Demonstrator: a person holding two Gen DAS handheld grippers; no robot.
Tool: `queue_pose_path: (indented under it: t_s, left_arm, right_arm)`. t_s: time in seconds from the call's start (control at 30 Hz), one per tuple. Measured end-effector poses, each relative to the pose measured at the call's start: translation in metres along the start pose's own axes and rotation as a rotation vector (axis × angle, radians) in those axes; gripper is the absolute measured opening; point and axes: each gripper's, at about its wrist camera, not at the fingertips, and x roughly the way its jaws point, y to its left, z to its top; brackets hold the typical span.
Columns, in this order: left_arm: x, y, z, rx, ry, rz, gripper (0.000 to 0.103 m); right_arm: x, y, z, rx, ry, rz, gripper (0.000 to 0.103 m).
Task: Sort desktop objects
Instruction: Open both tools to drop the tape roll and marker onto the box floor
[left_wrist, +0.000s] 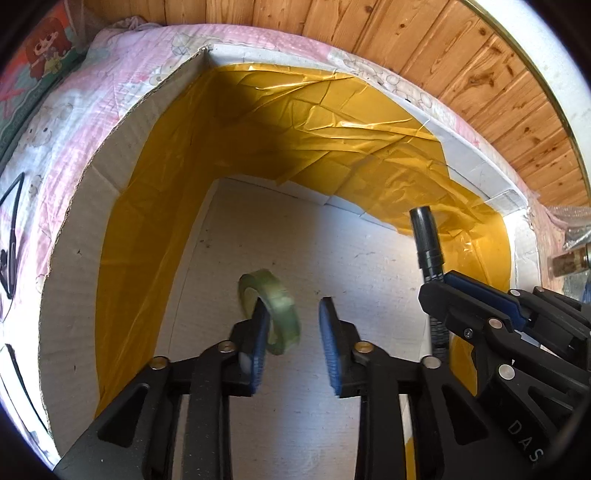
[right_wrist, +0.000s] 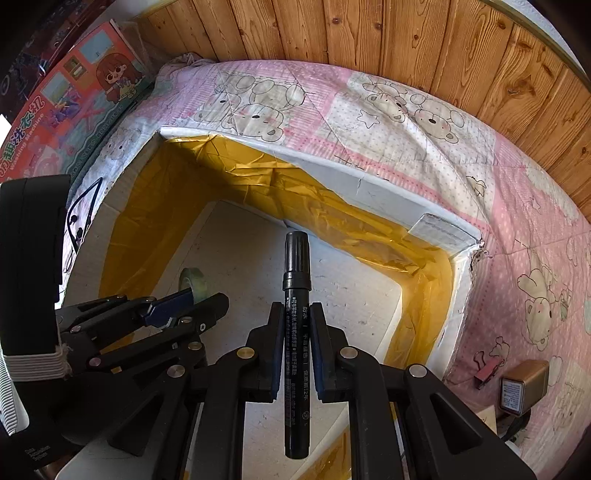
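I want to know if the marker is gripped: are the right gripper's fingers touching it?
Touching. The right wrist view shows both fingers of the right gripper pressed against the black marker, no gap either side.

glossy tape roll (left_wrist: 271, 312), matt cardboard box (left_wrist: 74, 273)

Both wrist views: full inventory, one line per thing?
white cardboard box lined with yellow tape: 1, on the quilt
green translucent tape roll: 1, over the box floor, against the left gripper's left pad
black marker pen: 1, in the right gripper
pink bear-print quilt: 1, under the box
cartoon toy carton: 1, far left
small tan box: 1, right
wood-plank wall: behind
left gripper: jaws open
right gripper: jaws shut on marker
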Motion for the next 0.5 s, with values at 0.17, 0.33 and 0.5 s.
queue_pose_path:
  t_s: [0.17,0.33,0.5]
  left_arm:
    - [-0.009,0.006,0.001,-0.027,-0.011,-0.017,0.048]
    - [-0.014,0.006,0.005,-0.018,-0.007,-0.054,0.051]
    - [-0.022,0.012,0.006,-0.034,-0.012,-0.107,0.054]
  right_arm:
    - [-0.003,0.0,-0.003,-0.001,0.0,-0.013,0.016]
    - [-0.011,0.004,-0.01,-0.016,0.013,0.0,0.022]
    - [-0.025,0.003,-0.021,-0.007,0.001,0.015,0.032]
